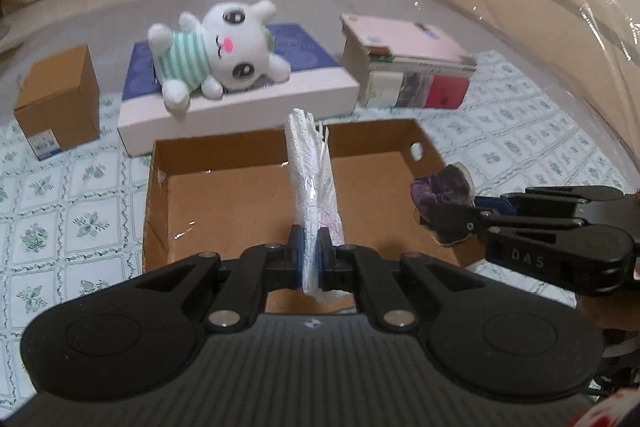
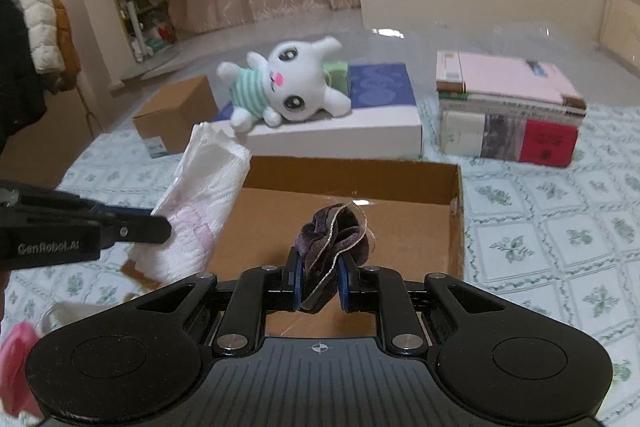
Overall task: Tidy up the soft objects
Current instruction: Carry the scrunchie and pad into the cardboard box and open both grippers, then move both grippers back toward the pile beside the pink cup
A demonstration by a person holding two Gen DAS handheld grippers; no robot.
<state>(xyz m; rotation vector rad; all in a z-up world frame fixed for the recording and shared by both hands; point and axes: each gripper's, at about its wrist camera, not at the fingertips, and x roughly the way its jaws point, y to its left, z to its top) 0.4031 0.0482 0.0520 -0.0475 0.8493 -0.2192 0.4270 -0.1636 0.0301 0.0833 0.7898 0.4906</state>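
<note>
My left gripper [image 1: 311, 247] is shut on a white wrapped tissue pack [image 1: 314, 179], which sticks up over the open cardboard tray [image 1: 224, 199]. From the right wrist view that pack [image 2: 200, 195] hangs at the tray's left edge [image 2: 352, 167]. My right gripper [image 2: 322, 267] is shut on a dark purple velvet scrunchie [image 2: 332, 231], held over the tray's near side; in the left wrist view the scrunchie [image 1: 442, 187] shows at the tray's right edge. A white plush bunny [image 1: 216, 55] in a green striped shirt lies on a blue-topped white box [image 1: 240, 107] behind the tray.
A small brown carton [image 1: 60, 103] stands at the left and a stack of books under a pink cover [image 1: 408, 67] at the right, all on a floral cloth [image 1: 72, 227]. A pink soft item [image 2: 16, 367] lies at the near left. A curtain and shelves stand behind.
</note>
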